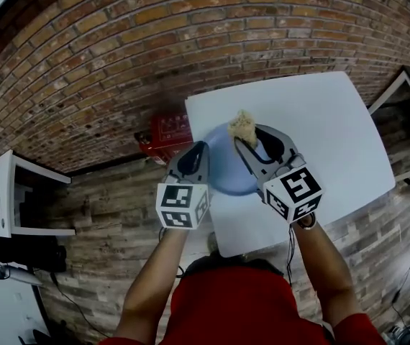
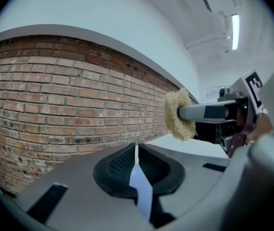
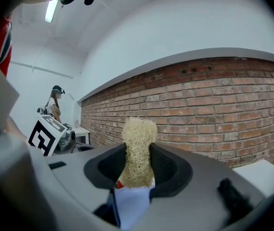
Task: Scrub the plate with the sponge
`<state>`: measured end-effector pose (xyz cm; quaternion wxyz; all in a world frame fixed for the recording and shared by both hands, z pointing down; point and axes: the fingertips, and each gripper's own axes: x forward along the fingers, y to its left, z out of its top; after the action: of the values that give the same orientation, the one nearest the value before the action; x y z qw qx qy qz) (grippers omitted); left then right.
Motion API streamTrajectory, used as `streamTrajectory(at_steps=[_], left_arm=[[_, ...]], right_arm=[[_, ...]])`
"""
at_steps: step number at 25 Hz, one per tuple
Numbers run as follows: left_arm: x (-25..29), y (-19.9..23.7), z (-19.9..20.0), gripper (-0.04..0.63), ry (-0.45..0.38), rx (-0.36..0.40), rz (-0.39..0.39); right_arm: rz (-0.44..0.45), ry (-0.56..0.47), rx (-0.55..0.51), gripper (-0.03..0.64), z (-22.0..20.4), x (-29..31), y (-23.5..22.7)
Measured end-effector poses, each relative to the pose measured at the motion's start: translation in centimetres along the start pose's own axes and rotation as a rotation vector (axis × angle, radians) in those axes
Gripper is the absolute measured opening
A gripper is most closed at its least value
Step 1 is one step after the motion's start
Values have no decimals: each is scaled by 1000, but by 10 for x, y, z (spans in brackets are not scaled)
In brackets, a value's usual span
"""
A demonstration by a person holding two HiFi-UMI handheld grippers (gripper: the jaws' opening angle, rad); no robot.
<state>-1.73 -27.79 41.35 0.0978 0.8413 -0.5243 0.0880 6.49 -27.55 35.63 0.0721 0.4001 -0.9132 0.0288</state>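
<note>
The left gripper's (image 1: pixel 199 149) jaws were shut on the thin rim of the stiff, likely slippery plate (image 1: pixel 226 175), while the right gripper's (image 1: pixel 245 141) jaws squeezed the lower end of the light, soft sponge (image 1: pixel 242 126).

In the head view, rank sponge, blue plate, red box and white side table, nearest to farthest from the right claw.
1. The sponge, in the right claw.
2. The blue plate, alongside.
3. The red box, farther left.
4. The white side table, far left.
</note>
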Motion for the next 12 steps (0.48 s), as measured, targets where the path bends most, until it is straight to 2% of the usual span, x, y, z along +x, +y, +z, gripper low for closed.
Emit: streamTrajectory(at_steps=[5,9,11,12], left_arm=[[13,23,-21,15,71,-26,32],[21,38,-42,25,133,-63,51],[25,44,-53,114,168,-85,52],[27,46,-58,126,186,-94,53]], right_arm=[[2,63,9,153,-13,25,-2],[16,153,23,152,-35,47,-4],[29,211,35,153,-50,57,-4],[35,239,41,153,-57,62,-3]])
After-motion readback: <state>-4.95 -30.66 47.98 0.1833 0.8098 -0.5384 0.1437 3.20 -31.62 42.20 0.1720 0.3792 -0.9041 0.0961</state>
